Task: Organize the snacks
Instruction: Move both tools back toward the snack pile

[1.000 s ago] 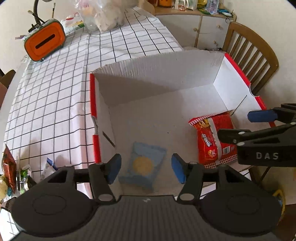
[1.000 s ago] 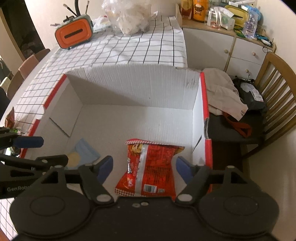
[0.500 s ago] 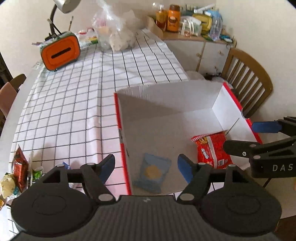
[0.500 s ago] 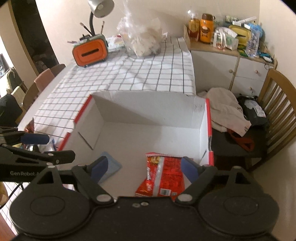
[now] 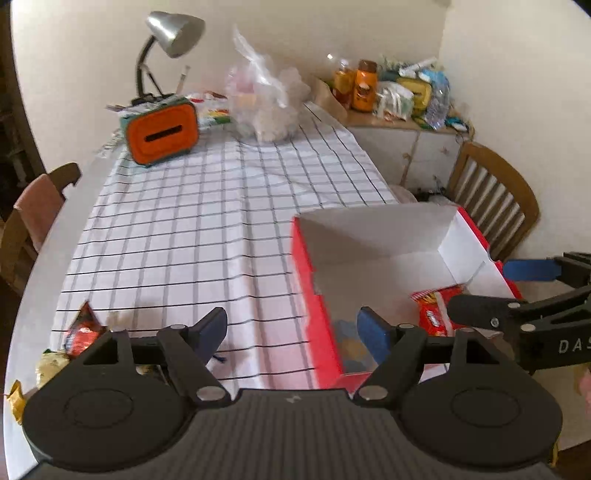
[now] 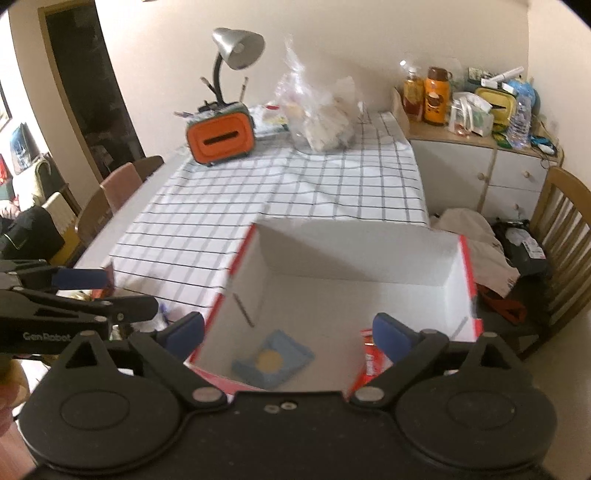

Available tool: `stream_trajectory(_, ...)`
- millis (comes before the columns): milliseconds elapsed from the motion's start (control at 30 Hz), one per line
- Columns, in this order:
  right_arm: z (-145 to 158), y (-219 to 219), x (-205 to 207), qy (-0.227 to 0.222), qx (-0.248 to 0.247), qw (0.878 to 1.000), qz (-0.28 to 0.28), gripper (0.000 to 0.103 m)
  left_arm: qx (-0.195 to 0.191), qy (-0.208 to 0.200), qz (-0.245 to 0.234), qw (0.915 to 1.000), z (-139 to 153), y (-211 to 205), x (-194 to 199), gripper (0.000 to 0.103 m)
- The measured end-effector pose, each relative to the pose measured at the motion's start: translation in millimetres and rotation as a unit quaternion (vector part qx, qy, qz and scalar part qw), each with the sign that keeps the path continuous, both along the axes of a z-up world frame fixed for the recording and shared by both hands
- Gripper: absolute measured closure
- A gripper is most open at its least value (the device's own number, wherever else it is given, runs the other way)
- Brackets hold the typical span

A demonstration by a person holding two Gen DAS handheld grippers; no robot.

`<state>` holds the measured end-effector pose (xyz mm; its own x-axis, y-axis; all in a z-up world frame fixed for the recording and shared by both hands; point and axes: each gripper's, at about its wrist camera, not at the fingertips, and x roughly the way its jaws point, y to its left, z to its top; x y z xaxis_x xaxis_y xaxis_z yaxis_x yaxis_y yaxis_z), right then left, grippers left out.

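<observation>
A red-and-white cardboard box [image 5: 463, 236] [image 6: 463, 266] stands open at the table's near right corner. Inside lie a blue snack packet [image 6: 275, 360] [image 5: 351, 345] and a red snack bag [image 5: 434, 312] [image 6: 373, 363]. Loose snacks [image 5: 79, 332] lie on the checked tablecloth at the near left. My left gripper [image 5: 293, 334] is open and empty above the box's left wall. My right gripper [image 6: 288, 332] is open and empty above the box's near edge. Each gripper also shows side-on in the other's view, the right gripper [image 5: 517, 291] at the right, the left gripper [image 6: 81, 291] at the left.
An orange tissue box [image 5: 162, 134] with a desk lamp [image 5: 173, 33] and a clear plastic bag [image 5: 264, 107] stand at the table's far end. A cluttered cabinet [image 6: 476, 162] and a wooden chair [image 5: 493, 199] with clothes [image 6: 476, 236] are to the right.
Both grippers have risen and pulled back from the box, still open. The left one has swung left over the tablecloth. The packets stay in the box.
</observation>
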<state>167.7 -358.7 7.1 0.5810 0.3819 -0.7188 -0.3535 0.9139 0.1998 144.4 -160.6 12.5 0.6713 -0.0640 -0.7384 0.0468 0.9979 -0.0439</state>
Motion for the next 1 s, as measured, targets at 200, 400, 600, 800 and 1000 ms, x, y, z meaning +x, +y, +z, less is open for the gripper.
stream_trajectory(200,5.0,41.5,-16.0,-0.014,0.005,1.0,0.012,0.0,-0.011,-0.018,0.016,0.9996,0.2,48.1,-18.2,0.015)
stream_trajectory(400,-2.5,91.6,-25.3,-0.004,-0.005,1.0,0.028,0.0,-0.014,-0.004,0.025,0.9996,-9.1,97.6,-32.4,0.015)
stream_trajectory(600,-19.8,138.6,-29.5,0.013,-0.012,0.999,0.041,0.0,0.015,-0.004,0.048,0.9987,-21.9,148.3,-51.4,0.015)
stream_trajectory(800,-37.1,178.2,-29.9,0.027,-0.022,0.998,0.045,0.001,0.022,0.004,0.075,0.9969,-34.1,197.4,-63.3,0.015)
stream_trajectory(1000,-58.8,209.2,-22.6,0.044,-0.035,0.998,0.04,0.001,0.028,0.015,0.096,0.9949,-48.0,234.7,-69.8,0.015)
